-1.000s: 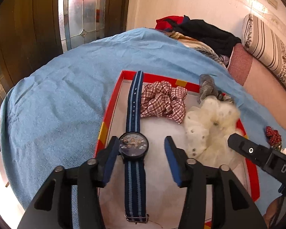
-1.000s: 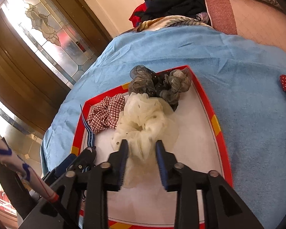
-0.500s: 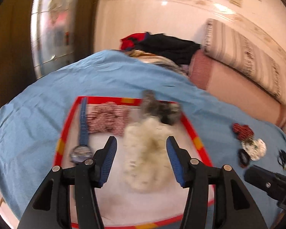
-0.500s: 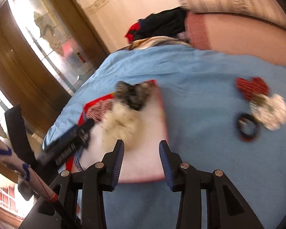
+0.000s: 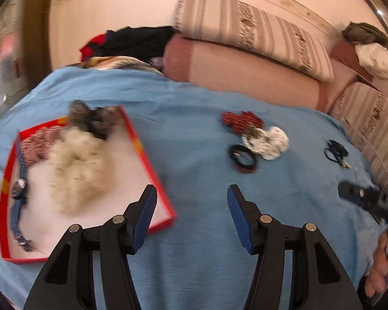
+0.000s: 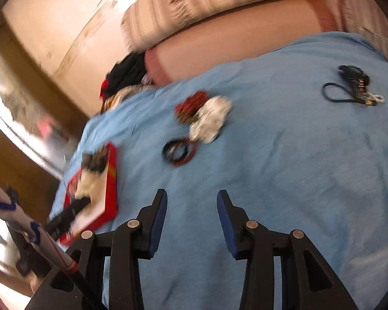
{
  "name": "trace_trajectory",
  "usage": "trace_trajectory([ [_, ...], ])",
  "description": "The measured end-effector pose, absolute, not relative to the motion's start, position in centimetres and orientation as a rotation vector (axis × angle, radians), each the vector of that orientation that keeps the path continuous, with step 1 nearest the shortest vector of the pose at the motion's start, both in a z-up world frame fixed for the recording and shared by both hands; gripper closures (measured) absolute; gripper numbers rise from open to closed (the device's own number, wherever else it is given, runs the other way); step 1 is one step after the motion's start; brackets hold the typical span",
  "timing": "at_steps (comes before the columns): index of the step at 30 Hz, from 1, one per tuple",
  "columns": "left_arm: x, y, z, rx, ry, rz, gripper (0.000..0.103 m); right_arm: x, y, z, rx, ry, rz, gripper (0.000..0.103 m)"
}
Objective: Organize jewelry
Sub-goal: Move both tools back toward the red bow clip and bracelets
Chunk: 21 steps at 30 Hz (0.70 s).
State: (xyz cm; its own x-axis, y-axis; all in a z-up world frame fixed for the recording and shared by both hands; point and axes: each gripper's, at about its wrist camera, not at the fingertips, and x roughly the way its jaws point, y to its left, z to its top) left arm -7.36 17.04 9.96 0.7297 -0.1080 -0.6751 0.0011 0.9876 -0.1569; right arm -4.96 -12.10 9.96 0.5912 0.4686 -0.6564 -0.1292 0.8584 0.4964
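Three fluffy scrunchies fill flat red-rimmed tray.

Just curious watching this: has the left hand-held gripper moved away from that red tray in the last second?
Yes. The left hand-held gripper has swung right: it framed the watch inside the red tray, and now sits over blue blanket beyond the tray's right edge.

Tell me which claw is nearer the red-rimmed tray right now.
Left. The left claw hangs just off the red-rimmed tray, one finger over its near corner. The right claw is out over the blue blanket, on the side away from the tray.
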Motion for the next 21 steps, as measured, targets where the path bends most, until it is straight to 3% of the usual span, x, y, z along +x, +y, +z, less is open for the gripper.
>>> trace_trajectory([
  [13, 2.9, 12.7, 6.8, -0.271, 0.982, -0.164, 0.048, -0.5, -16.5, 8.3, 0.597, 0.872, 0.346, 0.060],
  [19, 8.1, 12.3, 4.3, -0.299, 1.051, -0.143, 0.057, -0.3, -17.8, 8.3, 0.602, 0.856, 0.355, 0.060],
  [21, 9.0, 12.3, 3.5, -0.297, 1.067, -0.131, 0.065, -0.1, -18.2, 8.1, 0.628, 0.864, 0.369, 0.060],
])
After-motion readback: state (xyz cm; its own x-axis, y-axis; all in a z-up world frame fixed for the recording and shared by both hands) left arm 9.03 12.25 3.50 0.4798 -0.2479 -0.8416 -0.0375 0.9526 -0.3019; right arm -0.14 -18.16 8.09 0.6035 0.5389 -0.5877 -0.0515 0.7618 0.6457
